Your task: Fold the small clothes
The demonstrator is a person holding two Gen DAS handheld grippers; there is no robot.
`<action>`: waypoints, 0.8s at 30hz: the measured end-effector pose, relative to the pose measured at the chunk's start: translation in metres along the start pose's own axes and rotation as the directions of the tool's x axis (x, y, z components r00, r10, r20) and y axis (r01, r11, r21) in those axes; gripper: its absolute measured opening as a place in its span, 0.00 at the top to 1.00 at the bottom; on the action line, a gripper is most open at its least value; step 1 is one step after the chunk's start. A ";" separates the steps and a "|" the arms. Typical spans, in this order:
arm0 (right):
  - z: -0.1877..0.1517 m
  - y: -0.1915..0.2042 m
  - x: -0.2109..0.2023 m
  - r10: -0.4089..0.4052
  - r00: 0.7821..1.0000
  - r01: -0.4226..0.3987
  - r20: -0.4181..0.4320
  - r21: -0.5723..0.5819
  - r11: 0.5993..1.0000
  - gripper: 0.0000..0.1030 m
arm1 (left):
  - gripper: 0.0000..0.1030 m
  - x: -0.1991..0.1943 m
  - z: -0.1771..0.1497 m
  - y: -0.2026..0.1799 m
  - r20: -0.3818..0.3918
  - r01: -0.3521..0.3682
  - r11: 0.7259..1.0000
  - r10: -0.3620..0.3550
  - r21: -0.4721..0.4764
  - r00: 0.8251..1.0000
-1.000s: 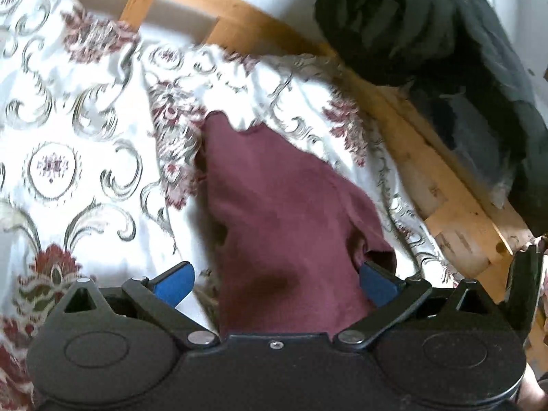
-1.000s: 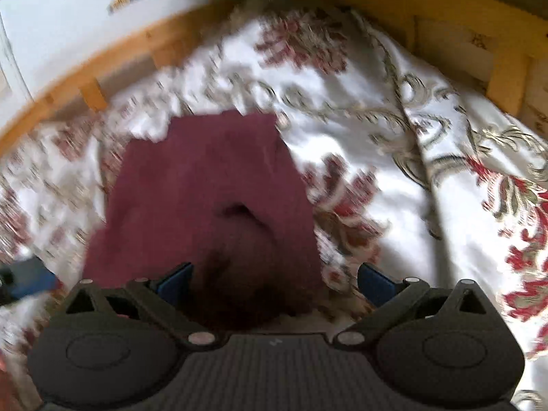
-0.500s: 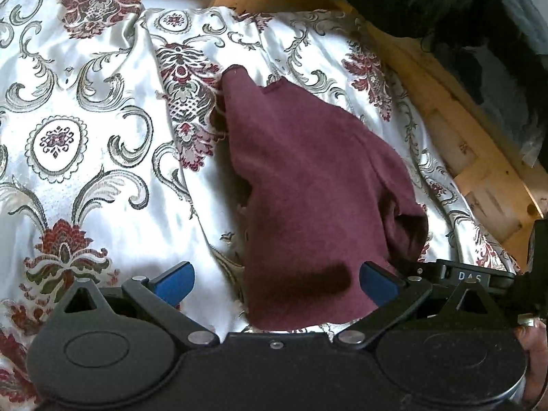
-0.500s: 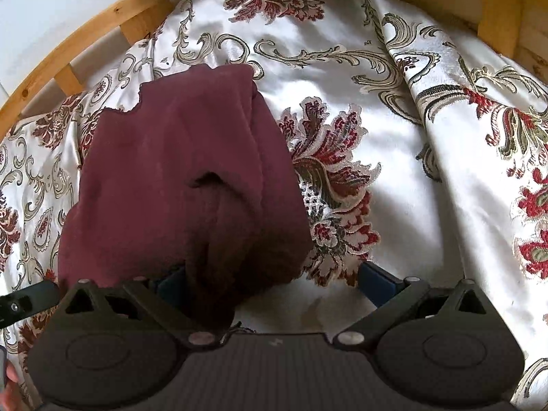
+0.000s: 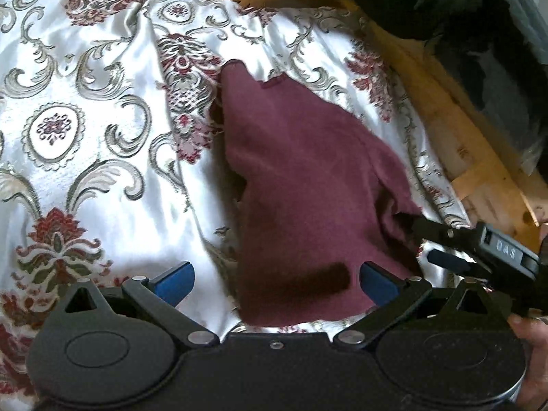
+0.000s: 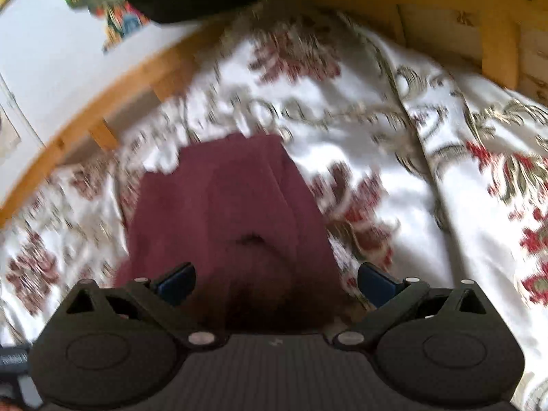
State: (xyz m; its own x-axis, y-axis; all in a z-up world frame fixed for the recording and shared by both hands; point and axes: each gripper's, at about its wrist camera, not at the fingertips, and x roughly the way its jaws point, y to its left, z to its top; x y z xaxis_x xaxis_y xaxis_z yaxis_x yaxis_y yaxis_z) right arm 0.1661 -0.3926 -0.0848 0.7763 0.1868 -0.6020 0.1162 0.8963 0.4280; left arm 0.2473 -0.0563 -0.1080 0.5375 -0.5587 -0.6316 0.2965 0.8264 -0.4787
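A maroon garment (image 5: 308, 185) lies on the floral bedspread (image 5: 85, 130). The left claw (image 5: 275, 279) and right claw (image 6: 275, 279) are both spread wide over its near edge, gripping nothing.

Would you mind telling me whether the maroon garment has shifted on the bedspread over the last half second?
No: in the left wrist view the maroon garment keeps its pointed corner beside the same red floral motif on the bedspread.

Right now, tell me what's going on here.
A person holds a two-finger gripper in each hand over a small maroon garment lying on a floral bedspread on a wooden-framed bed. The left gripper and right gripper both have their jaws spread wide, gripping nothing. The garment lies partly folded and rumpled. The right wrist view is blurred by motion.
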 end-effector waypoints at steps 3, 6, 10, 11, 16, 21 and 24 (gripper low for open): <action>0.012 -0.008 0.008 0.046 0.998 -0.049 0.047 0.069 0.996 0.00 | 0.01 0.002 0.003 -0.002 0.014 0.009 1.000 -0.009 -0.007 1.000; 0.028 -0.021 0.026 0.103 0.992 -0.112 0.067 0.164 0.980 0.01 | 0.01 0.007 0.006 -0.001 0.020 0.031 0.999 -0.031 -0.015 0.999; 0.038 -0.039 0.052 0.137 0.988 -0.150 0.068 0.240 0.959 0.07 | 0.01 0.018 0.013 -0.001 0.025 0.048 0.999 -0.048 0.012 0.999; 0.040 -0.042 0.060 0.140 0.988 -0.151 0.059 0.249 0.957 0.10 | 0.01 0.022 0.017 -0.001 0.028 0.049 0.998 -0.050 0.028 0.998; 0.041 -0.039 0.089 0.151 0.989 -0.148 0.006 0.236 0.960 0.20 | 0.01 0.043 0.031 0.004 0.024 0.065 0.997 -0.066 0.050 0.997; 0.039 -0.031 0.099 0.154 0.988 -0.147 -0.015 0.207 0.967 0.36 | 0.01 0.060 0.038 0.012 -0.007 0.104 0.995 -0.104 -0.002 0.995; 0.038 -0.032 0.096 0.164 0.986 -0.157 -0.018 0.221 0.963 0.48 | 0.06 0.065 0.040 0.013 -0.013 0.137 0.990 -0.137 -0.017 0.990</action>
State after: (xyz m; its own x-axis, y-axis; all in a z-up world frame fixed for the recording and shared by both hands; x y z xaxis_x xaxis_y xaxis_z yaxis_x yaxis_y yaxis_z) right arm 0.2607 -0.4185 -0.1311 0.7738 0.3387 -0.5352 0.1274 0.7445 0.6553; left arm 0.3178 -0.0786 -0.1306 0.4818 -0.6676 -0.5677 0.3537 0.7408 -0.5710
